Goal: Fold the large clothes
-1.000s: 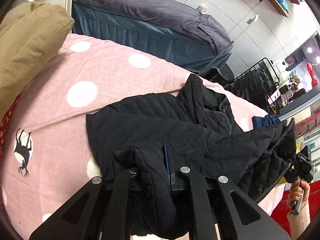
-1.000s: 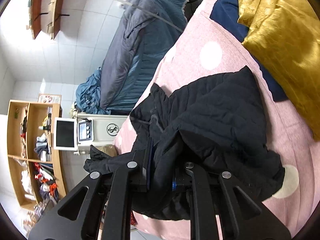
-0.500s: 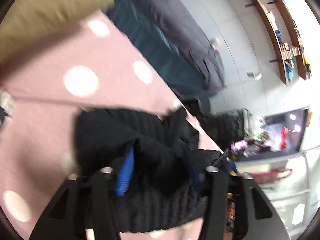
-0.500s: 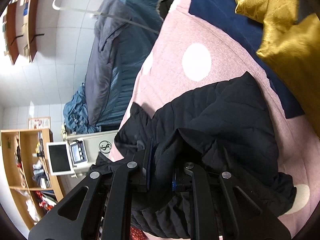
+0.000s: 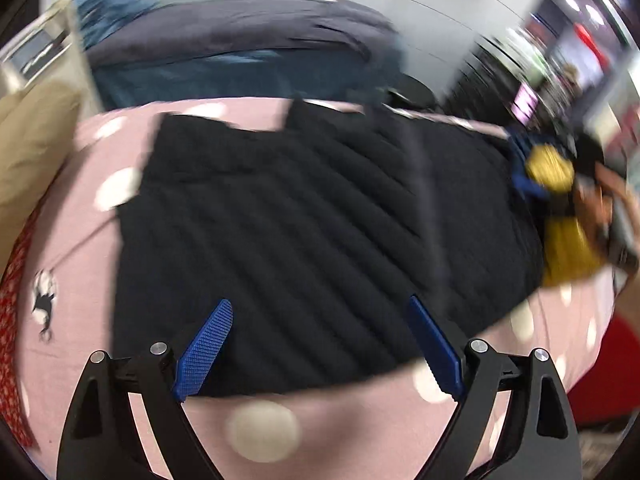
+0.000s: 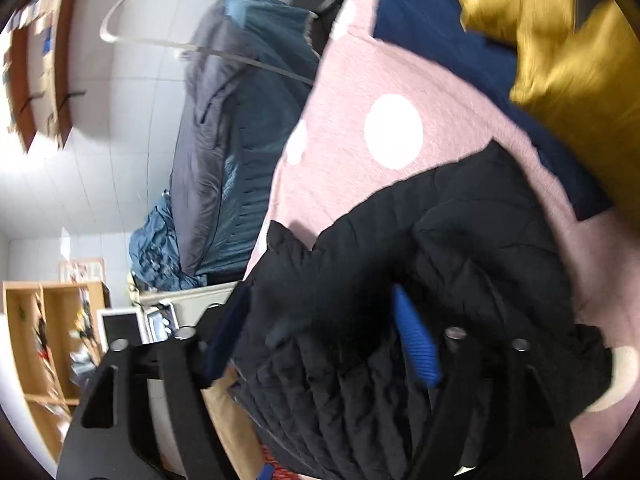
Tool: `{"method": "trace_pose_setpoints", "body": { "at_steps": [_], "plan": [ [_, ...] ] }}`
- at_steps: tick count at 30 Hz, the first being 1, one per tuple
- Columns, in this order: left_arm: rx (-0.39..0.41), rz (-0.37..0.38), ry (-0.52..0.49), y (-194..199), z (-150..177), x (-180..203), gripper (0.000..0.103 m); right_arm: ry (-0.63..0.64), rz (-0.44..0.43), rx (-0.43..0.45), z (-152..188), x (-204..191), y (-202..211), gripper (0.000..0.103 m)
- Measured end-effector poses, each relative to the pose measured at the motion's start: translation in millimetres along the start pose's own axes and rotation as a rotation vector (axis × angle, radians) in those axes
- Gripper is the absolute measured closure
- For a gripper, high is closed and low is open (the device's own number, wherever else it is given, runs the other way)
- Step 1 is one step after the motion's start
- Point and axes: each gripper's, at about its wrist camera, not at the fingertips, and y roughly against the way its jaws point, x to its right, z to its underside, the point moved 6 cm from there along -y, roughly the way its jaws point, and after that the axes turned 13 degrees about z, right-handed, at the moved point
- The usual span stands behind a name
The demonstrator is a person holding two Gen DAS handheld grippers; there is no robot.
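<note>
Lying spread across the pink polka-dot bed cover (image 5: pixel 132 280), black quilted jacket (image 5: pixel 320 220), flattened out in the left wrist view, probably laid so for the next fold. Left tool (image 5: pixel 320 344) spread wide above the jacket's near hem, blue pads well apart, nothing between them, likely freed to pick a new edge. Right tool (image 6: pixel 320 344) also parted, a bunched part of the jacket bulging up between its fingers; whether that cloth is pinched or only draped there cannot be told through the blur. Hanging off the bed edge in the right wrist view, one end of the jacket, so not yet squared. Beside the jacket on the cover, a mustard-gold cushion (image 6: pixel 560 60) and a navy cloth (image 6: pixel 440 40); at the opposite side, a tan pillow (image 5: pixel 32 152). Beyond the bed, a second bed with grey and teal bedding (image 5: pixel 240 52), white tiled wall, wooden shelving (image 6: pixel 44 340).
</note>
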Motion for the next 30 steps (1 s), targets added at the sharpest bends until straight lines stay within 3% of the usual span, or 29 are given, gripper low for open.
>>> {"method": "trace_pose_setpoints", "body": {
  "at_steps": [4, 8, 11, 16, 19, 23, 28, 30],
  "plan": [
    [-0.043, 0.02, -0.035, -25, 14, 31, 0.016, 0.253, 0.113, 0.047, 33, -18, 15, 0.022],
    [-0.065, -0.011, -0.005, -39, 15, 27, 0.016, 0.645, 0.285, 0.051, 106, -28, 5, 0.021],
    [-0.052, -0.04, -0.002, -40, 7, 16, 0.016, 0.764, 0.369, 0.072, 143, -15, -5, 0.021],
    [-0.055, -0.101, -0.026, -52, -8, 4, 0.015, 0.753, 0.428, 0.039, 157, 8, -22, 0.021],
    [-0.09, -0.137, -0.042, -67, -16, -4, 0.008, 0.754, 0.45, 0.028, 153, 9, -28, 0.021],
    [-0.15, -0.148, 0.039, -91, -26, -19, 0.005, 0.774, 0.532, 0.005, 143, 6, -44, 0.02],
    [-0.22, -0.128, 0.164, -115, -31, -40, 0.005, 0.775, 0.607, -0.026, 137, 6, -66, 0.011],
    [-0.248, -0.156, 0.186, -122, -33, -45, 0.005, 0.79, 0.64, -0.029, 136, 7, -75, 0.007]
  ]
}}
